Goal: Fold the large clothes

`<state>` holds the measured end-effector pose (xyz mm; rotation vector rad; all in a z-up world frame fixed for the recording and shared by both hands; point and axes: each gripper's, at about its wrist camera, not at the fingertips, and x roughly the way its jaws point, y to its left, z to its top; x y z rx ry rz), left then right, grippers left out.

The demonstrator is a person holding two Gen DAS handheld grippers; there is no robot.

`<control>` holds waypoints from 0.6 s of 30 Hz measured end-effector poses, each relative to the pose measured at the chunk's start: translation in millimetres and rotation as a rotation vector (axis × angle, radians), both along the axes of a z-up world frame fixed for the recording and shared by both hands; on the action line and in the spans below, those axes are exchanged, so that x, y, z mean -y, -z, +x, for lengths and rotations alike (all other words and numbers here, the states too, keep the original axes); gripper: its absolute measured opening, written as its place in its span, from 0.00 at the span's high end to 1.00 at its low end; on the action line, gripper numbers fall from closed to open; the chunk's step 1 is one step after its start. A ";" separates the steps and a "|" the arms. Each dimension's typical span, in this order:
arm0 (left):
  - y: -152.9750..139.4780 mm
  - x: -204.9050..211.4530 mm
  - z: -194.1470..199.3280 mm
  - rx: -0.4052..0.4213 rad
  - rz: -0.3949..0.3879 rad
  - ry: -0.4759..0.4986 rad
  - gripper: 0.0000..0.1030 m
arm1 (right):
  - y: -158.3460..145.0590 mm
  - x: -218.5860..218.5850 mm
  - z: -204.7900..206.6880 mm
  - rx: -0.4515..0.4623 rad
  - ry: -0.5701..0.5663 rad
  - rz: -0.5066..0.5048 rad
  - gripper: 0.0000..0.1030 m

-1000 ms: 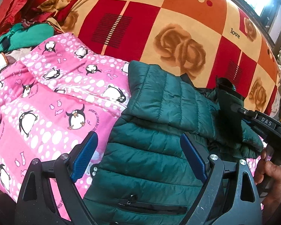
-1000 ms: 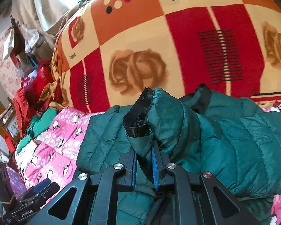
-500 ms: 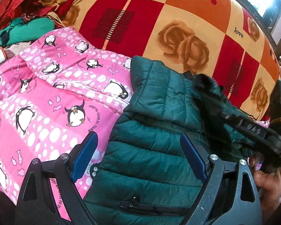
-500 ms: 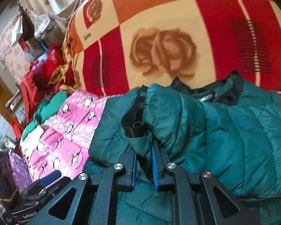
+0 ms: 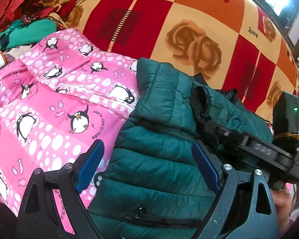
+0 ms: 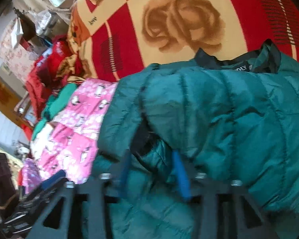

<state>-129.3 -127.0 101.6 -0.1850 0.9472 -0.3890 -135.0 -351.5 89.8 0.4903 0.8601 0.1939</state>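
Note:
A dark green quilted puffer jacket (image 5: 161, 159) lies on the bed, partly folded, and fills the right wrist view (image 6: 239, 119). Its sleeve with a black cuff (image 5: 199, 101) lies across the body. My left gripper (image 5: 147, 169) is open and empty, its blue pads either side of the jacket's lower body near a zip pocket (image 5: 161, 219). My right gripper (image 6: 153, 171) is open, its blue pads apart around the sleeve end, no longer pinching it. It shows from the side in the left wrist view (image 5: 249, 143). The right wrist view is blurred.
A pink penguin-print blanket (image 5: 49, 109) lies left of the jacket. A red, orange and cream rose-pattern blanket (image 5: 189, 35) covers the bed behind. Red and green clothes (image 5: 24, 29) are heaped at the far left. Furniture and clutter (image 6: 20, 39) stand beyond the bed.
My right gripper carried the sleeve leftward over the jacket body, lowered it and opened, letting go of the cuff. My left gripper stayed open and nearly still.

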 end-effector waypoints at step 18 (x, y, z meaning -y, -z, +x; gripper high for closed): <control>-14.3 49.8 -5.9 -0.041 -0.129 0.134 0.13 | -39.9 107.2 -122.4 0.081 0.288 -0.011 0.38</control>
